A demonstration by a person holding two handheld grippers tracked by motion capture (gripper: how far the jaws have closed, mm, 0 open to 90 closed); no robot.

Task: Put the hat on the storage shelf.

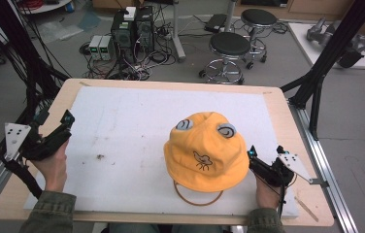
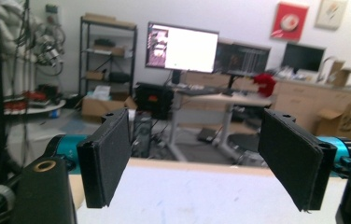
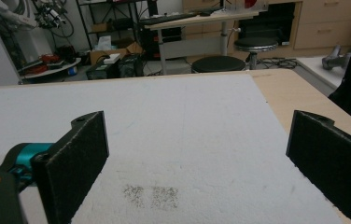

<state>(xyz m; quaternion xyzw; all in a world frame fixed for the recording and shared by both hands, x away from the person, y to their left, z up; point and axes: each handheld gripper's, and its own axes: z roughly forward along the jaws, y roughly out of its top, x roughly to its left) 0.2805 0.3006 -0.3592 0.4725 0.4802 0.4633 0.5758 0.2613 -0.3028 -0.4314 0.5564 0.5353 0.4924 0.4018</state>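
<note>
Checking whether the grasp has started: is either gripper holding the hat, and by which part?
Nothing is held. The left gripper and right gripper are open, apart from the yellow bucket hat.

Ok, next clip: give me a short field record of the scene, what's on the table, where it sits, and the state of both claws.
item: yellow bucket hat with two eye patches and a small embroidered figure
position: on the white mat, toward the right and near side
under hat: brown ring showing at the near brim
left claw: open, holding nothing, at the table's left edge
right claw: open, holding nothing, beside the hat's right brim
</note>
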